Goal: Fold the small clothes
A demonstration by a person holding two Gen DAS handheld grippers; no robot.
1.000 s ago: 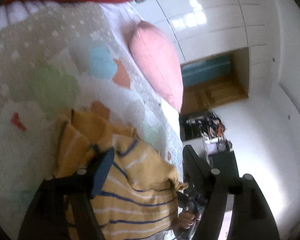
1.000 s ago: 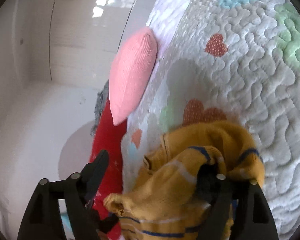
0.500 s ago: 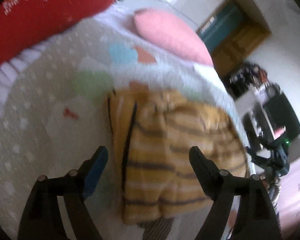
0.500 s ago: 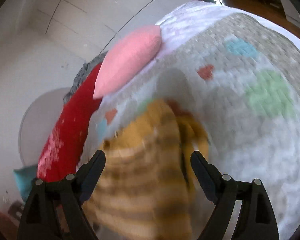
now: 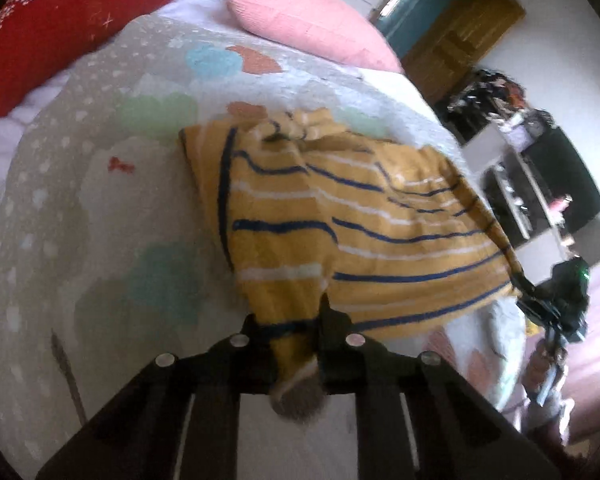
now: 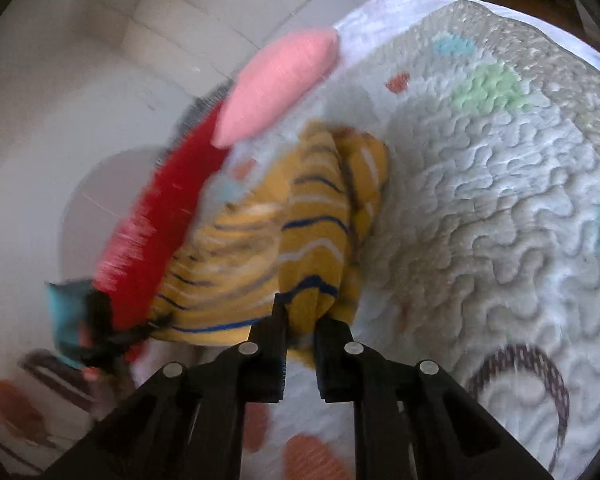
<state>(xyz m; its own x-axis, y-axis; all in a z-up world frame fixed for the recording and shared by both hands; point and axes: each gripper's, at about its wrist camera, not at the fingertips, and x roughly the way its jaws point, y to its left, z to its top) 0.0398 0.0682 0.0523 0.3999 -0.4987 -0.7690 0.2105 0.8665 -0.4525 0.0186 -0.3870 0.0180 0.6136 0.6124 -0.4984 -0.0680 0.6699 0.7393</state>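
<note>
Left gripper (image 5: 298,328) pitched steeply down over the near edge of the quilted white bedspread with pastel patches (image 5: 100,208), jaws closing with a bunched hem corner of the mustard-yellow knit garment with navy and white stripes (image 5: 360,220) pinched between them; right gripper (image 6: 300,320) angled more shallowly, jaws clamped on the garment's other near corner. Garment lies partly spread and rumpled on the bedspread toward its near edge, stripes running crosswise, far end crumpled into a small heap. Beyond it, at the bed's far edge, a pink ribbed cushion (image 5: 312,24) and a red bolster (image 5: 60,16).
</note>
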